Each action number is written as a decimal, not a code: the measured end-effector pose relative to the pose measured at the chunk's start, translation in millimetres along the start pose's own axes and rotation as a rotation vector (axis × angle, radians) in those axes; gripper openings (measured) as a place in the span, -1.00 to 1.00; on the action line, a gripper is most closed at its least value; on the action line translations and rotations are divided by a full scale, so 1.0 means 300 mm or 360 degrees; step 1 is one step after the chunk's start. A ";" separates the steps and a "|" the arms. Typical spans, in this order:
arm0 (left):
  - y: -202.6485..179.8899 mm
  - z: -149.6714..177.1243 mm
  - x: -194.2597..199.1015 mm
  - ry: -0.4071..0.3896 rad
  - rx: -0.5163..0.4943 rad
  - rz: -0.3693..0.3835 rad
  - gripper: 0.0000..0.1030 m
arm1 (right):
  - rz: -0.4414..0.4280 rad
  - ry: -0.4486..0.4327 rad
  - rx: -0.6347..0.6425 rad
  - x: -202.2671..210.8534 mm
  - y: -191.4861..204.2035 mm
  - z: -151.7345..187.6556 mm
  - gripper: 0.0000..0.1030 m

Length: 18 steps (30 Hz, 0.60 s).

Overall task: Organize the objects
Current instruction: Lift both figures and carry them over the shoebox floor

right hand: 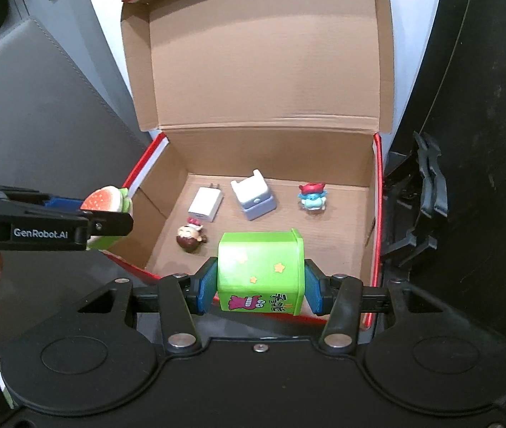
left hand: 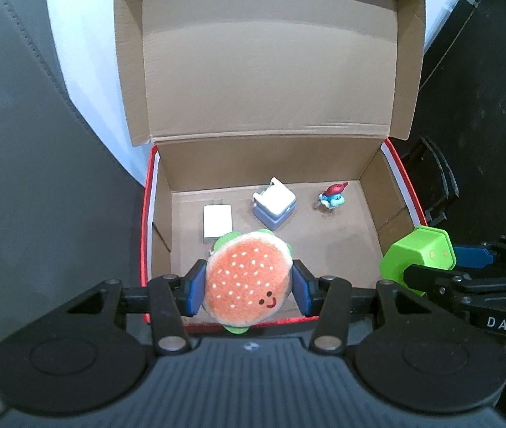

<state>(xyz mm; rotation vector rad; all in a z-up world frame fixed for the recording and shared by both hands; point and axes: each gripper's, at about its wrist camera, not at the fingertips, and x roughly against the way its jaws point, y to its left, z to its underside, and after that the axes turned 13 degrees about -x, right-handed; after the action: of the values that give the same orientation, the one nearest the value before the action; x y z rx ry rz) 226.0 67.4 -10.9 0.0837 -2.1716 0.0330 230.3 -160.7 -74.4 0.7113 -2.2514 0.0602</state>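
Left wrist: tool (left hand: pixel 248 287) tilted downward

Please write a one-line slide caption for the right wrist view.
Right tongs grip a green container over the open cardboard box; left tongs hold a burger plush.

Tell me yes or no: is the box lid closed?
No. The cardboard box has its lid standing open behind it, and the white charger and blue figurine lie in plain sight on its floor.

Both wrist views steep, close – share open box (left hand: pixel 370 192).
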 end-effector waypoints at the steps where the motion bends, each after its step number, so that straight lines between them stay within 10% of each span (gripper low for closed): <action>1: 0.002 -0.005 -0.006 0.0001 0.0001 0.0001 -0.06 | 0.0008 -0.0001 0.0004 -0.006 -0.001 -0.006 -0.06; 18: 0.015 -0.070 -0.145 0.0066 0.0028 0.0050 -0.06 | 0.0075 0.0031 0.0001 -0.097 -0.048 -0.071 -0.06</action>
<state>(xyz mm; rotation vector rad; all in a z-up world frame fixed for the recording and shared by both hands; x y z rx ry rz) 267.5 75.1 -34.9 0.0581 -2.1314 0.0711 267.9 -153.6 -81.7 0.6552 -2.2499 0.0902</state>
